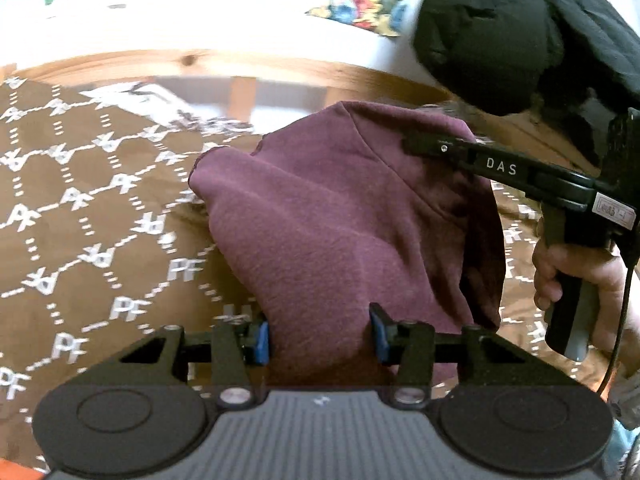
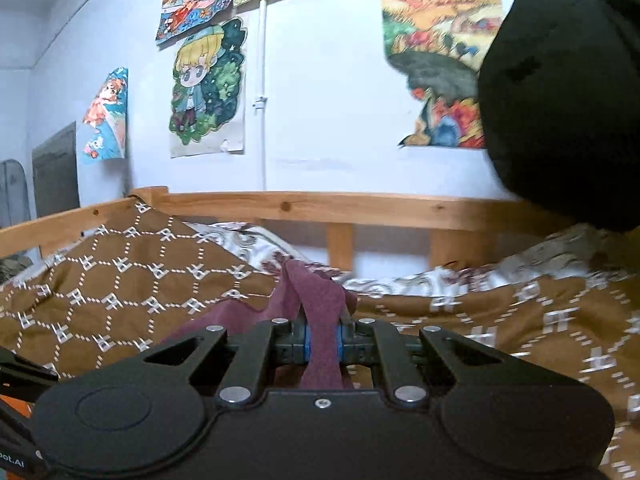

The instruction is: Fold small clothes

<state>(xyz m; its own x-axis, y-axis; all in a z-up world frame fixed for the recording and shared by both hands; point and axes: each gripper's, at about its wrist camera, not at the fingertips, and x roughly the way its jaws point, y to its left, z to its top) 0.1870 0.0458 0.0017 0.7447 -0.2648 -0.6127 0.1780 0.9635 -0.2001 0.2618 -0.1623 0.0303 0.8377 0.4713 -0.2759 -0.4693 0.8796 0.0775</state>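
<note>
Left wrist view showed my left gripper [image 1: 320,334] clamped on the maroon knit garment [image 1: 340,216], my right gripper [image 1: 416,146] pinching it at two o'clock; lifted over the brown patterned bedspread [image 1: 80,208], it needed spreading flat next.

Black grippers, blue-padded fingers [image 1: 261,342], white "DAS" lettering, black cable [image 1: 618,320]

Left gripper [image 1: 320,334]: black two-finger frame, blue pads, jaws part-spread and clamped on a bunched fold of maroon fleece garment [image 1: 340,216]. Right gripper [image 2: 322,340]: jaws nearly together, pinching a thin maroon strip. Bare right hand [image 1: 576,276] wraps its black pistol handle, fingers curled.
</note>
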